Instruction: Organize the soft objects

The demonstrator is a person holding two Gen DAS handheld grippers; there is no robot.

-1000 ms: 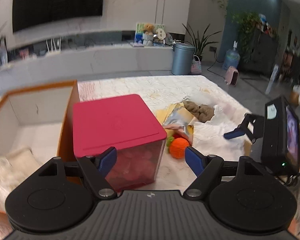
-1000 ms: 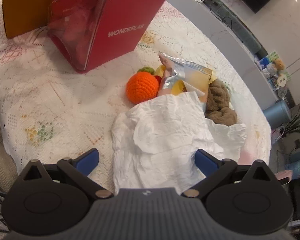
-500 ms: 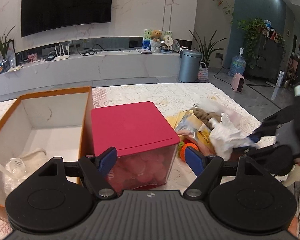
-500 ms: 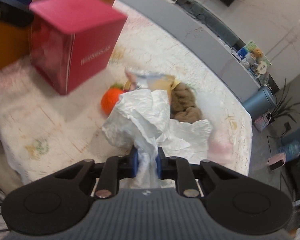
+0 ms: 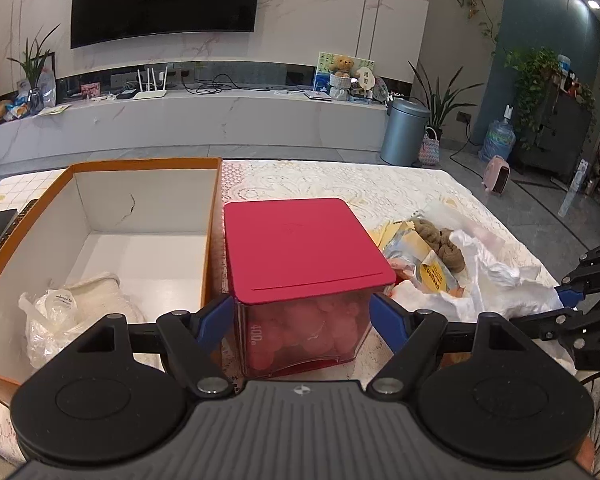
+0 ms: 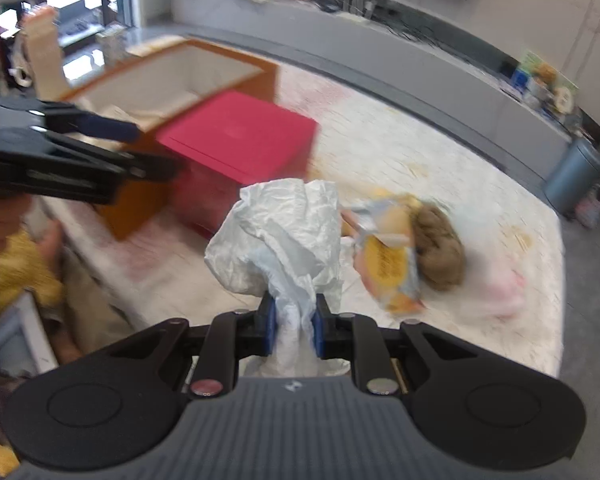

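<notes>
My right gripper point(image 6: 294, 326) is shut on a crumpled white plastic bag point(image 6: 280, 232) and holds it above the lace-covered table; the bag also shows in the left wrist view point(image 5: 500, 280). A brown knitted lump point(image 6: 438, 248) and a yellow snack packet point(image 6: 388, 264) lie to its right. My left gripper point(image 5: 300, 320) is open and empty, its blue fingertips either side of a red-lidded cube box point(image 5: 300, 248). An open orange box point(image 5: 100, 208) on the left holds a clear bag point(image 5: 52, 320) and a cream knit point(image 5: 100, 296).
The red cube box point(image 6: 240, 148) stands between the orange box point(image 6: 204, 68) and the pile of soft things. A pale pink item point(image 6: 496, 284) lies near the table's right edge. A grey bin point(image 5: 404, 132) stands on the floor beyond the table.
My right gripper closed on the white plastic bag and lifted it off the pile, swinging toward the boxes. The left gripper stayed open and tilted up slightly.
</notes>
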